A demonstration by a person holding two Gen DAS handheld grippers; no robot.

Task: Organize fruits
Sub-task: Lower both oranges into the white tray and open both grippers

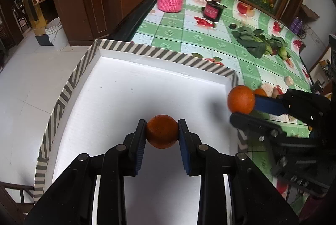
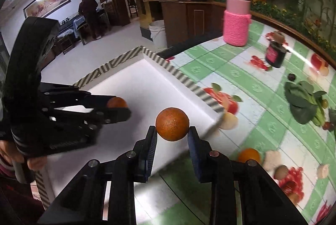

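Left gripper [image 1: 162,131] jaws clamped on a round, pebbly orange [image 1: 162,131], low over the white tray [image 1: 117,86]. Right gripper [image 2: 172,132] jaws pinching a second orange [image 2: 172,124] at the striped rim's three o'clock corner. Carrying step, likely; next: lowering, gentle release inside. Glossy worktop [image 1: 189,36] beyond at twelve o'clock.

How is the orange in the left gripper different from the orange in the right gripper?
The left gripper holds its orange over the white inside of the striped box; the right gripper holds its orange at the box's corner, near the rim. The left orange looks darker, the right one brighter. Both are round, whole and clamped between the pads.
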